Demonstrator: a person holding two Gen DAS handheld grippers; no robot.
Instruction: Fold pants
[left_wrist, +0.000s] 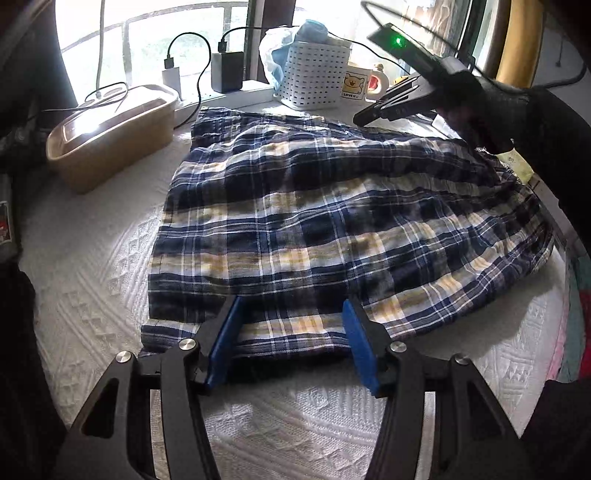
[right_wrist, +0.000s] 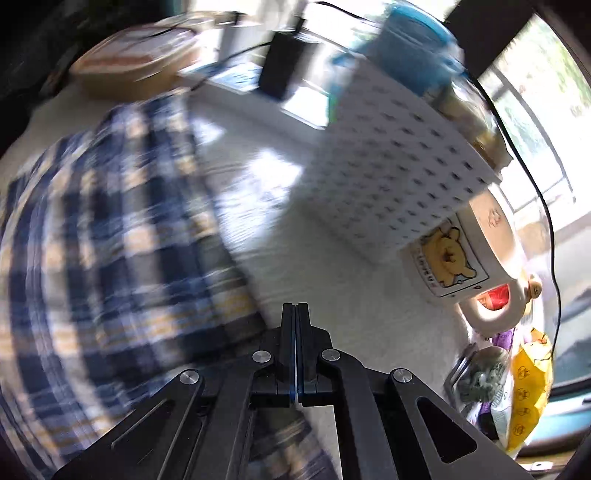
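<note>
Although the plaid pants (left_wrist: 325, 221) already lie in a stacked bundle on the white textured cloth (left_wrist: 96, 288), the fold looks only partly done: the layers sit unevenly, with a lower hem strip peeking out at the near left and rumpled fabric bunched toward the far right.

At the far left a tan lidded box (left_wrist: 110, 136) stands just beside the pants, untouched. At the near edge, the left gripper (left_wrist: 291, 332) has its blue pads (left_wrist: 360, 343) apart, straddling the near hem; whether the pads touch the fabric cannot be told, but they are not pressed on it.

Further right, beyond the pants, a white perforated basket (left_wrist: 314, 74) and a bear mug (left_wrist: 356, 85) stand at the windowsill. At the far right, the right gripper (left_wrist: 364, 118) hovers over the far right corner of the pants, its jaws together with nothing between them, as its own blurred view confirms.

Judging from this, at least one more fold and some smoothing of the right side remain.
</note>
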